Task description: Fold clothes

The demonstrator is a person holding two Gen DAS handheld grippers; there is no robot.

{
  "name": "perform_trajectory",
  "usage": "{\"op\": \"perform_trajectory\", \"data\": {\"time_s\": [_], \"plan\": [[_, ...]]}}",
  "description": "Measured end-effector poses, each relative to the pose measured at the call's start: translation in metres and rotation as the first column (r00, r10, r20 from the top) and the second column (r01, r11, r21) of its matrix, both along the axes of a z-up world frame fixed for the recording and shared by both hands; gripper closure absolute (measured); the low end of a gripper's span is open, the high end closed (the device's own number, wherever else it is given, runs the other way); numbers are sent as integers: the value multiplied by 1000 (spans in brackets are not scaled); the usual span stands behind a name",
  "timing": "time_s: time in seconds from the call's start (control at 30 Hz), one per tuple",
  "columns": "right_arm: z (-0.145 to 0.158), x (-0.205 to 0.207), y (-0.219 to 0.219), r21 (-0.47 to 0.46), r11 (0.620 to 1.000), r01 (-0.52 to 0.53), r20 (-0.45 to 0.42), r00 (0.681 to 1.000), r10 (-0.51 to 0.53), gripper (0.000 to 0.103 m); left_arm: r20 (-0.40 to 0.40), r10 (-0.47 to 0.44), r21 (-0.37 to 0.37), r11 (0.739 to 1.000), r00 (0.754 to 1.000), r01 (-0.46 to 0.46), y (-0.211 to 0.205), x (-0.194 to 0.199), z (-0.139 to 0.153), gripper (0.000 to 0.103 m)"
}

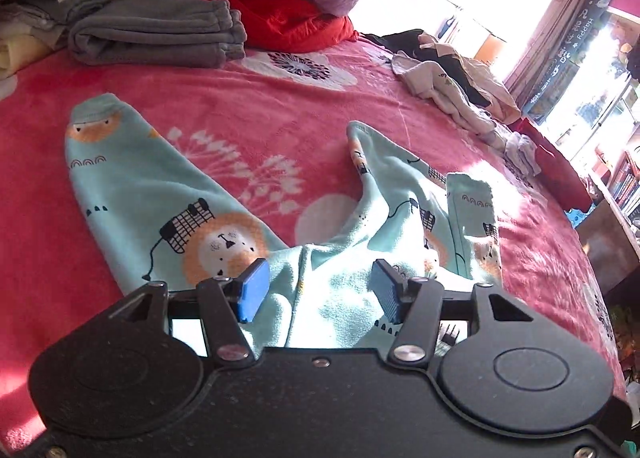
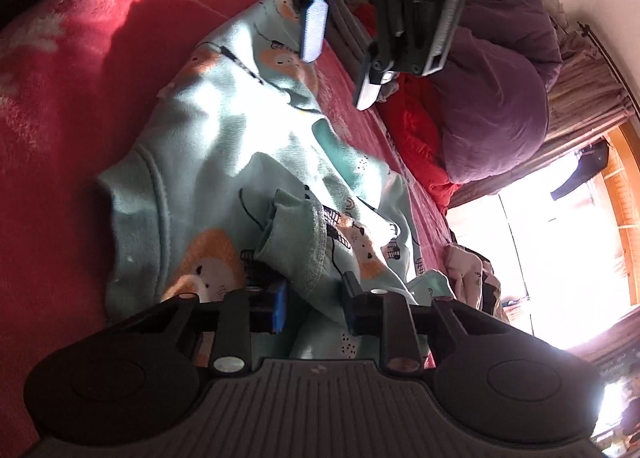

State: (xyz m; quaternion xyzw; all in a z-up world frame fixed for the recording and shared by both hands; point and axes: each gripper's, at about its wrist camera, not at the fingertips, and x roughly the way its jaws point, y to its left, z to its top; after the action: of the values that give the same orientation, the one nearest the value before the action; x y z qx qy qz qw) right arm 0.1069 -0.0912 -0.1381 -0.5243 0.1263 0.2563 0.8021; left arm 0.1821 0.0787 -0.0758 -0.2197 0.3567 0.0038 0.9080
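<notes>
The mint lion-print garment (image 1: 224, 218) lies spread on the pink blanket (image 1: 280, 106) of the bed, two limbs fanned away from the left wrist camera and its body bunched at the near edge. The left gripper (image 1: 316, 290) hangs over that bunched middle with its fingers (image 1: 252, 290) spread apart; cloth shows between and beneath the blue pads, but neither pad presses on it, so nothing is held on that side. The right gripper (image 2: 314, 306) is rolled on its side at the garment's hem side; a folded ribbed cuff or edge (image 2: 296, 234) rises between its fingers, which stand fairly close together. Whether the pads actually bite the fabric cannot be told, as the contact is in shadow. In my judgement the garment has been laid flat to prepare a fold, and the right gripper is placed to take one edge while the left waits to pin or lift the middle. A folded grey garment (image 1: 156, 32) and a loose pile of clothes (image 1: 452, 86) lie well apart on the bed, likely finished and pending items respectively.
</notes>
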Motion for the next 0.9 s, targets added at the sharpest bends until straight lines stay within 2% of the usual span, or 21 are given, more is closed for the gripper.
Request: {"op": "perform_trajectory", "data": {"time_s": [0.07,0.13,0.2,0.27,0.37,0.5,0.63,0.73,0.9], "plan": [[17,5,-10,143,987,68,-29,997,-64,87,8,0,9,1000,1000,0,-1,0,-4,48],[36,13,-26,310,937,164,-96,985,-141,89,19,-1,36,999,1000,1,-2,1,-6,48],[56,22,-48,480,835,269,-189,961,-201,90,24,2,51,999,1000,-3,-2,1,-6,48],[74,29,-75,614,702,360,-278,932,-234,91,31,1,53,999,1000,-3,-2,1,-5,48],[93,37,-118,735,505,453,-374,892,-254,92,51,-4,44,999,999,2,-2,0,-4,48],[110,45,-175,809,261,526,-467,846,-258,92,65,-6,36,999,998,4,-2,2,-5,48],[118,40,-228,823,73,564,-530,808,-258,92,74,-14,20,1000,997,12,-2,3,-5,48],[118,37,-262,798,-29,601,-590,773,-234,92,79,-20,10,1000,997,19,-2,4,-5,48],[116,28,-309,748,-144,647,-663,719,-209,92,83,-32,9,999,996,31,-4,5,-6,48]]}}
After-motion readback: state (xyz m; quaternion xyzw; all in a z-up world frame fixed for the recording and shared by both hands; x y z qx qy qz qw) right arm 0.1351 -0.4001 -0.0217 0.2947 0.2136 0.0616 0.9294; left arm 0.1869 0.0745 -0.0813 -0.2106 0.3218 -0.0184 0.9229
